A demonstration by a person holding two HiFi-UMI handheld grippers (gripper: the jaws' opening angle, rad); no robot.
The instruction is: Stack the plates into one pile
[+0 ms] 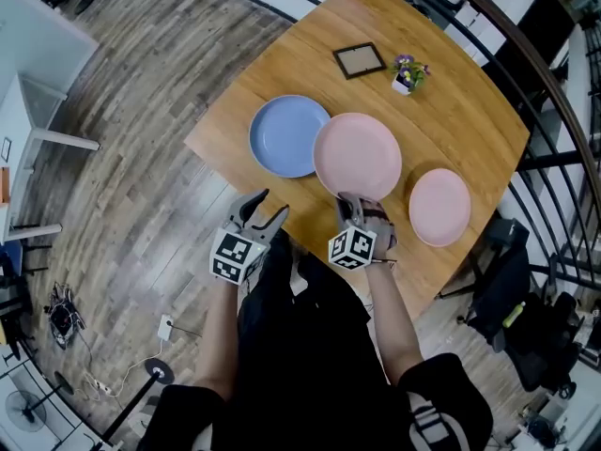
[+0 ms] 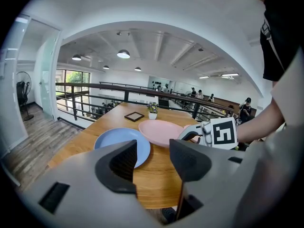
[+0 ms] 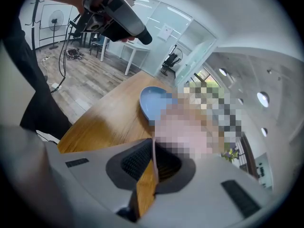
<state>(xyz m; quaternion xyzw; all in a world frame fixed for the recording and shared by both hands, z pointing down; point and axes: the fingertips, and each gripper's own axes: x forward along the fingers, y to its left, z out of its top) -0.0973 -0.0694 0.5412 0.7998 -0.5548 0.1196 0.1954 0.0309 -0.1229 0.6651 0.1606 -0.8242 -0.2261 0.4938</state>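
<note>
On the wooden table (image 1: 282, 64) lie a blue plate (image 1: 286, 136), a large pink plate (image 1: 357, 155) and a small pink plate (image 1: 439, 206) further right. My right gripper (image 1: 355, 201) is shut on the large pink plate's near rim; the thin rim (image 3: 153, 151) shows pinched between its jaws (image 3: 153, 164). In the head view this plate's left edge overlaps the blue plate's right rim. My left gripper (image 1: 270, 205) stands open with nothing in it, at the table's near edge, just short of the blue plate (image 2: 122, 144). From the left gripper (image 2: 154, 161) I see the large pink plate (image 2: 164, 129) and the right gripper (image 2: 190, 134).
A small black picture frame (image 1: 359, 60) and a little flower pot (image 1: 408, 73) stand at the table's far side. A dark railing (image 1: 554, 111) curves round the table's right. Dark bags (image 1: 526, 327) sit on the floor at the right.
</note>
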